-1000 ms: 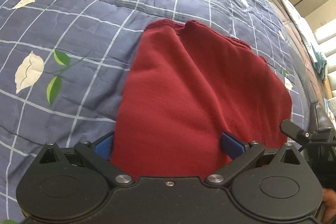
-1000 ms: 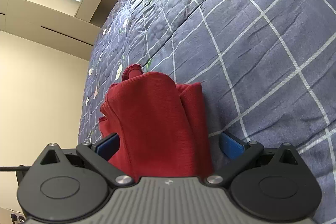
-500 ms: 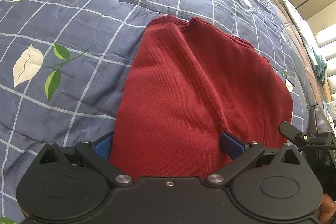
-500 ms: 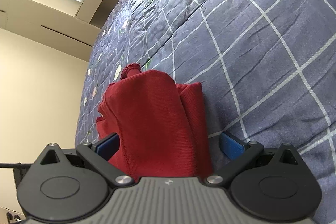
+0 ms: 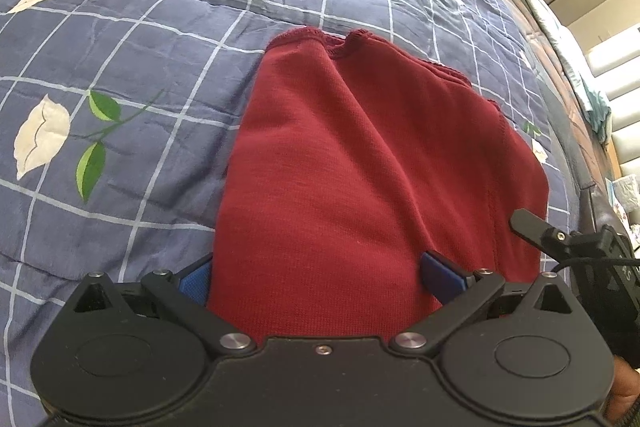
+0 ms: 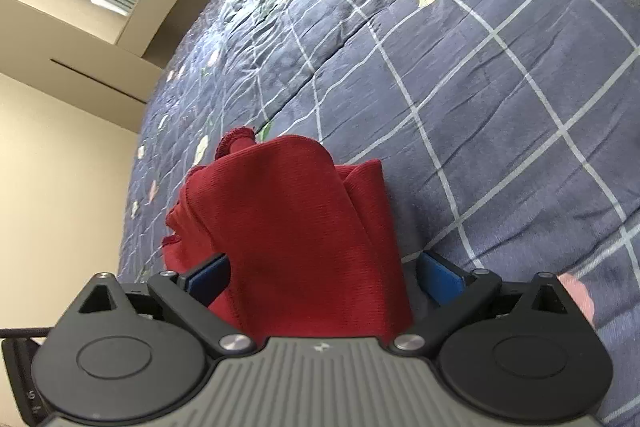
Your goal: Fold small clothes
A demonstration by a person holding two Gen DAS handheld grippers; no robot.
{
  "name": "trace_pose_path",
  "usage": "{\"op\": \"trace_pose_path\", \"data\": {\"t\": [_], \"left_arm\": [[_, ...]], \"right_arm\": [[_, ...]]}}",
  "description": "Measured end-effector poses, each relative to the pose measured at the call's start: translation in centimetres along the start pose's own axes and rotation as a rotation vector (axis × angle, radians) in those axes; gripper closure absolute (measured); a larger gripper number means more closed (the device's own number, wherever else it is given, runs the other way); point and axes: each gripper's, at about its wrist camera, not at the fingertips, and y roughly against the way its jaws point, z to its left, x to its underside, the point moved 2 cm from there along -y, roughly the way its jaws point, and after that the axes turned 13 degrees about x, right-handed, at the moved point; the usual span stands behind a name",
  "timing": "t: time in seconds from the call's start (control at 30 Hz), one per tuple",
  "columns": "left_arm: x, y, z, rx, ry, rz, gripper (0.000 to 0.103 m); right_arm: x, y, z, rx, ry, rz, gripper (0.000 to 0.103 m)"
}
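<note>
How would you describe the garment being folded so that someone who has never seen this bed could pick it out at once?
Start with the big navy quilt, checked with pale lines and printed with white flowers and green leaves. Lying on it, directly ahead of the left gripper and right gripper, is the dark red knit garment. It is the only plain, solid-coloured cloth there, with a stitched hem along its far edge.
</note>
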Motion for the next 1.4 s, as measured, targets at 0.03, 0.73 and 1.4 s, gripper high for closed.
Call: {"op": "trace_pose_path", "data": {"t": [0.03,0.73,1.4], "left_arm": [[0.0,0.0,0.0,0.003,-0.004,0.003,0.001],[-0.3,1.8,-0.2,0.072,-0.071,0.045,0.024],[-0.6,5.2,-0.2,0.143,-0.11,0.025,0.068]], "right_arm": [[0.1,0.0,0.1,0.012,-0.005,-0.006,0.006],[2.3,2.3,2.9,0.097,-0.056,-0.083,0.068],[4.6,6.3,7.8,0.027,0.063,-0.169,0.082]]}}
